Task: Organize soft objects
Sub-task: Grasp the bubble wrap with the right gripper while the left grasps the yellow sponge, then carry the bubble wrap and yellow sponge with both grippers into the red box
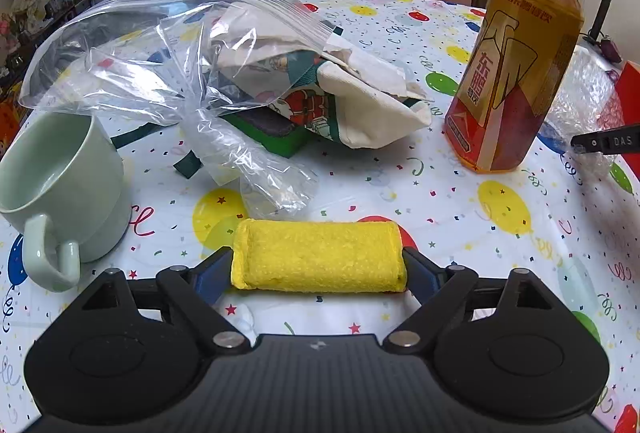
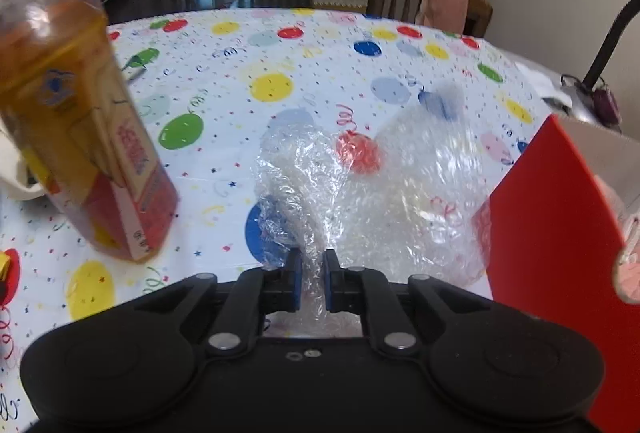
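Your left tongs [image 1: 319,265] grip the yellow sponge [image 1: 319,255] by its two ends, just above the surface [image 1: 440,201] with its balloon-print cover. Beyond it lie a clear zip bag [image 1: 160,49] and a folded cloth bag [image 1: 360,101], with a green mug [image 1: 60,185] to the left and a drink bottle [image 1: 516,65] to the right. Your right tongs [image 2: 312,279] are closed on crumpled bubble wrap [image 2: 380,193], which lies beside a red box [image 2: 560,253].

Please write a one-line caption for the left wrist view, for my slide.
Left gripper clamps a yellow sponge above the party tablecloth, facing a zip bag, green mug and drink bottle.
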{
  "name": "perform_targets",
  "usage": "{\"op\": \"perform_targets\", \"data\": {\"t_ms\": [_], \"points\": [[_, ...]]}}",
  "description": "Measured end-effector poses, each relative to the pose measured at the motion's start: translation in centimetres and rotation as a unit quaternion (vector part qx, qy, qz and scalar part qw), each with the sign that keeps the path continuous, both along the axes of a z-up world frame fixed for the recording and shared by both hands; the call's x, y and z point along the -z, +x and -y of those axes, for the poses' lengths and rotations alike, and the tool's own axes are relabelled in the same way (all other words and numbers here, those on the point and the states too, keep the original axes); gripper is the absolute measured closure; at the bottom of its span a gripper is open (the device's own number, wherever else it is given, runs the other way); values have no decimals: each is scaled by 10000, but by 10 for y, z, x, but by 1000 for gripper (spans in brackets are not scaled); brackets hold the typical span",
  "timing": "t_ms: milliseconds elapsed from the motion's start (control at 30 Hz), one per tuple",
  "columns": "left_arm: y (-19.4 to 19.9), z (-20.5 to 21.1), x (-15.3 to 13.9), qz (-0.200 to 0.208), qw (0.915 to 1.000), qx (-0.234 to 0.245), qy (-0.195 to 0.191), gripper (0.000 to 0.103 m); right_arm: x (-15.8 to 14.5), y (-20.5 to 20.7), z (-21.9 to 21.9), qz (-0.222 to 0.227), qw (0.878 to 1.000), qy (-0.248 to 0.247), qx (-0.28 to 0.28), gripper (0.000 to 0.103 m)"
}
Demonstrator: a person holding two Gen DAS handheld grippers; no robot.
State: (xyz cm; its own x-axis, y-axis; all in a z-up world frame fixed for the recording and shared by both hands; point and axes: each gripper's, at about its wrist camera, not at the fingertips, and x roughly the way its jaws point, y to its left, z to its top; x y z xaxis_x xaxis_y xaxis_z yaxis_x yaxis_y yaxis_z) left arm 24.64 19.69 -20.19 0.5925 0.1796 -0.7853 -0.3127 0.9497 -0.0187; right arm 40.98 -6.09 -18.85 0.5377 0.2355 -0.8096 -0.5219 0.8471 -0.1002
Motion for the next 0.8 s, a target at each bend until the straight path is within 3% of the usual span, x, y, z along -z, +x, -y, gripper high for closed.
{"op": "perform_targets", "data": {"t_ms": [433, 800], "points": [[-17, -2, -12, 86, 9998, -122, -149, 19, -61, -39, 33, 19, 9965, 822, 130, 95], [-23, 16, -69, 422, 9981, 7, -450, 19, -133, -79, 60, 100, 9901, 1385, -204, 96]]}}
